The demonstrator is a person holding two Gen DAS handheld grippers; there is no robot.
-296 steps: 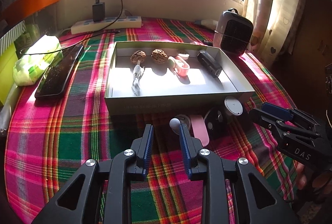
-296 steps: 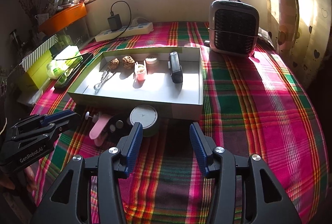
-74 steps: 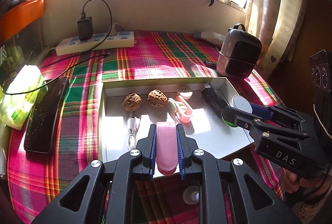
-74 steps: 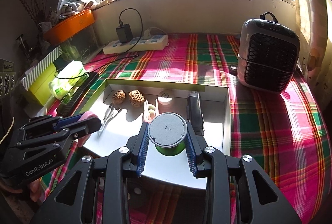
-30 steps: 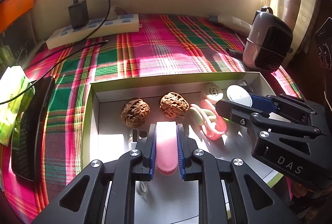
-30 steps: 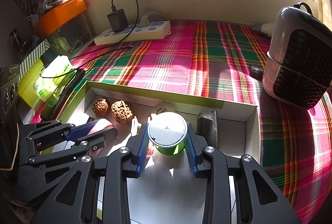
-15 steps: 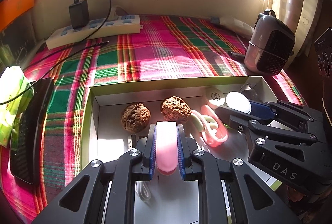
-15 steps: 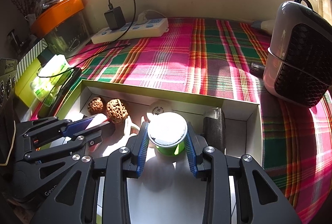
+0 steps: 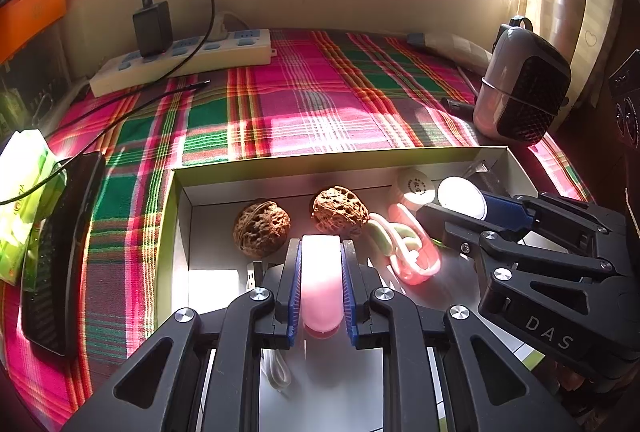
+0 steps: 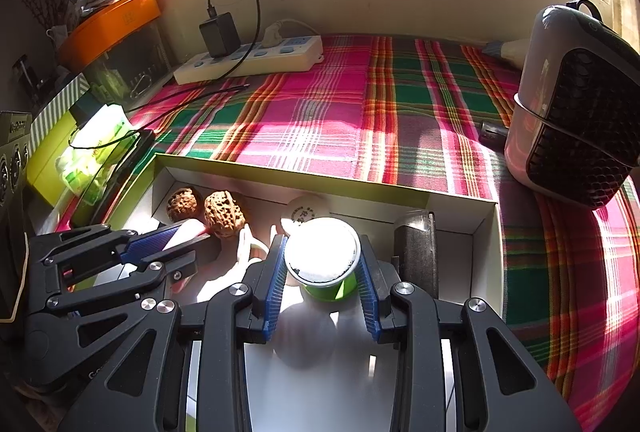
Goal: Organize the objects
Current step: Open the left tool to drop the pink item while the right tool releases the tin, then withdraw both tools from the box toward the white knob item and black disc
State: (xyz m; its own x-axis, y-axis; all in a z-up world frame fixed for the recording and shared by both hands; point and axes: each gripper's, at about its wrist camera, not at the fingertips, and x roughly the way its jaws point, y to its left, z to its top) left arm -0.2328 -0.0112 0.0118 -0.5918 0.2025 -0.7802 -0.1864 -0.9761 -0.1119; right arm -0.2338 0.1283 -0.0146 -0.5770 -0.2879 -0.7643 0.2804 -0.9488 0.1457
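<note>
Crowding the box (image 9: 332,159), walnuts (image 9: 340,209) front both tools, clamped on pink case (image 9: 321,280) and green jar (image 10: 322,258).

left gripper (image 9: 320,282): matte black plastic frame, triangular cut-outs, blue ribbed pads, round silver screws, lower centre of frame | right gripper (image 10: 322,274): same black frame, blue ribbed pads, silver screws, lower centre; white letters "DAS" on its side, lower right of the left wrist view

A flat pink case (image 9: 321,280) and a green, white-lidded jar (image 10: 322,256) hang over the box (image 10: 486,252).
</note>
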